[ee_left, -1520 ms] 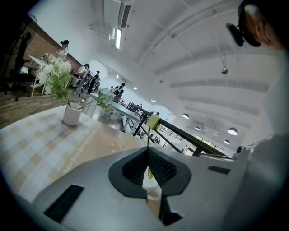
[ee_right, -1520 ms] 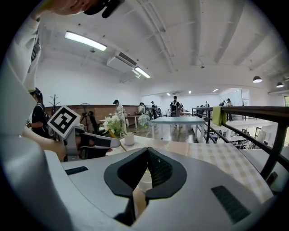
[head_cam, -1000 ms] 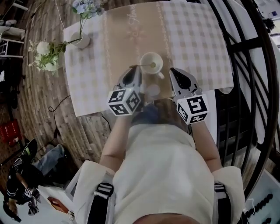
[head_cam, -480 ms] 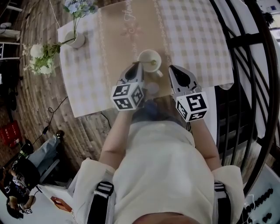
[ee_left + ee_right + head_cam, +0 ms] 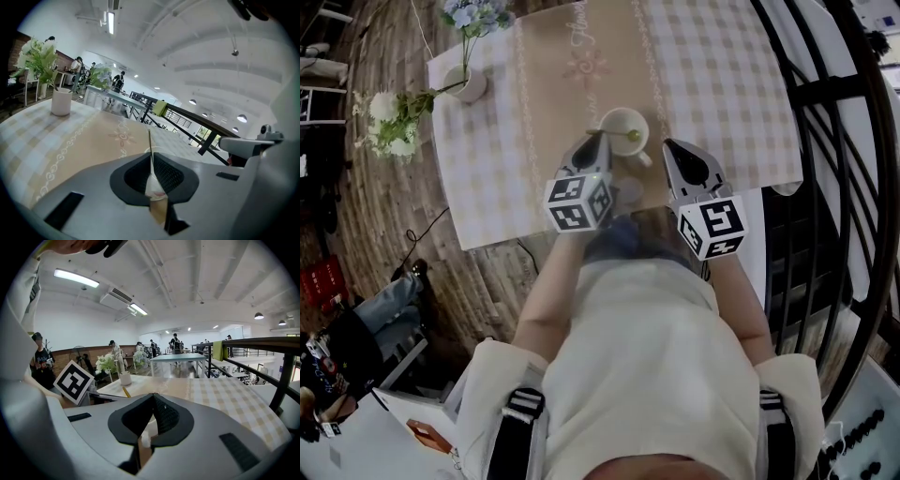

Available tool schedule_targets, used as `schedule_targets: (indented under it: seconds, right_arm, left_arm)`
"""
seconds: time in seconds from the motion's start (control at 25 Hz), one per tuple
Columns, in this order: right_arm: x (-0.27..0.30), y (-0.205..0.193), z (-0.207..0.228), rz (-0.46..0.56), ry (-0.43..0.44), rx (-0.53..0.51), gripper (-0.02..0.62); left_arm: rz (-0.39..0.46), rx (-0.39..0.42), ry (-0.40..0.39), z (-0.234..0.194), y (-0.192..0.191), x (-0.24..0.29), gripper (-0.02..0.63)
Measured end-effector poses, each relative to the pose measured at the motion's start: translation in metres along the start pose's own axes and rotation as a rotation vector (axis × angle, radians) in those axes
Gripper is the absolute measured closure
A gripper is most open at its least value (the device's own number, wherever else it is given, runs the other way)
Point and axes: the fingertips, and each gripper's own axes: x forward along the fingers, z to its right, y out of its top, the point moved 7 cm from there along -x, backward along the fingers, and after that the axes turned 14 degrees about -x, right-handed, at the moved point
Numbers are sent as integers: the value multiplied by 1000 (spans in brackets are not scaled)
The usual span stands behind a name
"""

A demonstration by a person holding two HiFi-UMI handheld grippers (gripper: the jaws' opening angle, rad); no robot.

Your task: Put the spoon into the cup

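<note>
Tablecloth (image 5: pixel 722 84) below; left gripper (image 5: pixel 600 139) jaws pinch spoon (image 5: pixel 619 137).

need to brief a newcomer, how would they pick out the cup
On the checked tablecloth, follow the tan runner to its near end. The cup stands there, white with a side handle; unlike the white vase at the far corner, it holds no flowers.

Left gripper (image 5: pixel 596 139) pointed forward and down, jaws clamped on the thin spoon (image 5: pixel 617 137) handle, right gripper (image 5: pixel 669 147) lay alongside, jaws pressed together, both forearms reached ahead of the torso.
</note>
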Motion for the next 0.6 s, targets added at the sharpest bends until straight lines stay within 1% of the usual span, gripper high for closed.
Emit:
schedule_targets:
  seconds: [0.16, 0.2, 0.28, 0.32, 0.48, 0.6]
  right_arm:
    - [0, -2, 1, 16, 7, -6, 595]
    - [1, -1, -2, 16, 10, -9, 595]
    - [3, 0, -10, 14, 18, -16, 595]
    - [3, 1, -13, 14, 22, -20, 595]
    - [-3, 5, -18, 22, 33, -31, 595]
    - [-10, 7, -10, 28, 48, -44, 595]
  left_arm:
    - [9, -6, 3, -1, -3, 2, 600]
    - [8, -14, -2, -3, -3, 1, 589]
    - [5, -29, -23, -8, -3, -6, 495]
    - [7, -31, -30, -10, -2, -10, 486]
    - [33, -27, -25, -8, 2, -24, 486]
    - [63, -39, -22, 3, 6, -27, 486]
